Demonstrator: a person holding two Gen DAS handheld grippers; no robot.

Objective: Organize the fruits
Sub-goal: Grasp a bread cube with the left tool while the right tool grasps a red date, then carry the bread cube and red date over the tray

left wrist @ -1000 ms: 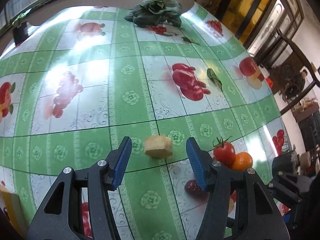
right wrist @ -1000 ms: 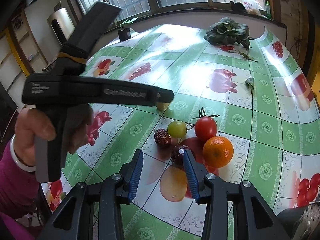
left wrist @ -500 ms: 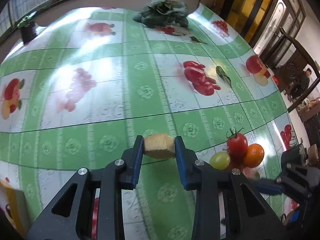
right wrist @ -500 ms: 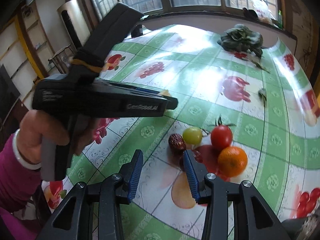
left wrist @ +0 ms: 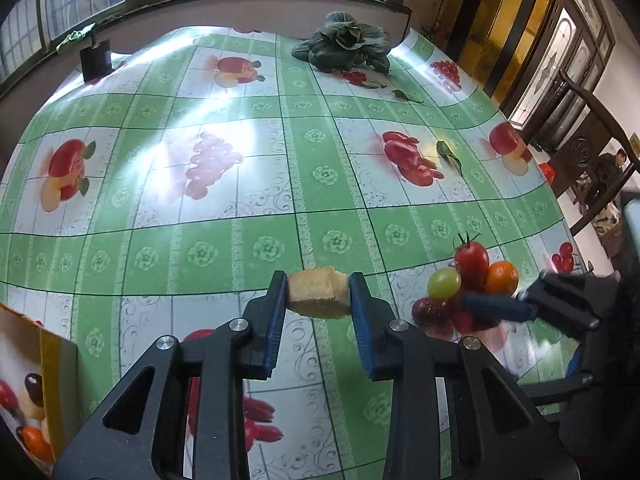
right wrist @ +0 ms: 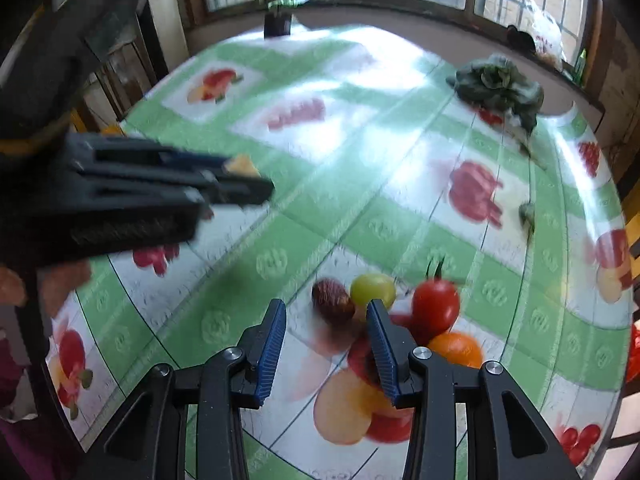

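My left gripper (left wrist: 318, 279) is shut on a pale yellow fruit chunk (left wrist: 318, 298) and holds it just above the green fruit-print tablecloth (left wrist: 248, 184). To its right lies a cluster: a red tomato (left wrist: 472, 258), a green grape (left wrist: 444, 283), an orange (left wrist: 502, 278) and a dark red date (left wrist: 430, 310). My right gripper (right wrist: 326, 305) hovers open over the near side of that cluster, with the date (right wrist: 330, 294) just beyond its tips. The grape (right wrist: 373, 289), tomato (right wrist: 435, 306) and orange (right wrist: 456, 348) sit to its right. The left gripper (right wrist: 260, 186) with the chunk (right wrist: 240, 165) shows blurred at the left.
A dark leafy vegetable (left wrist: 344, 46) lies at the table's far edge, with a loose leaf (left wrist: 448, 154) nearer. A small black pot (left wrist: 95, 60) stands at the far left corner. A printed carton (left wrist: 24, 392) is at the near left. A wooden chair (left wrist: 592, 128) stands off the right side.
My left gripper shut on the yellow chunk, lifted it and carried it toward the fruit cluster. My right gripper shifted and rolled a little while staying open.
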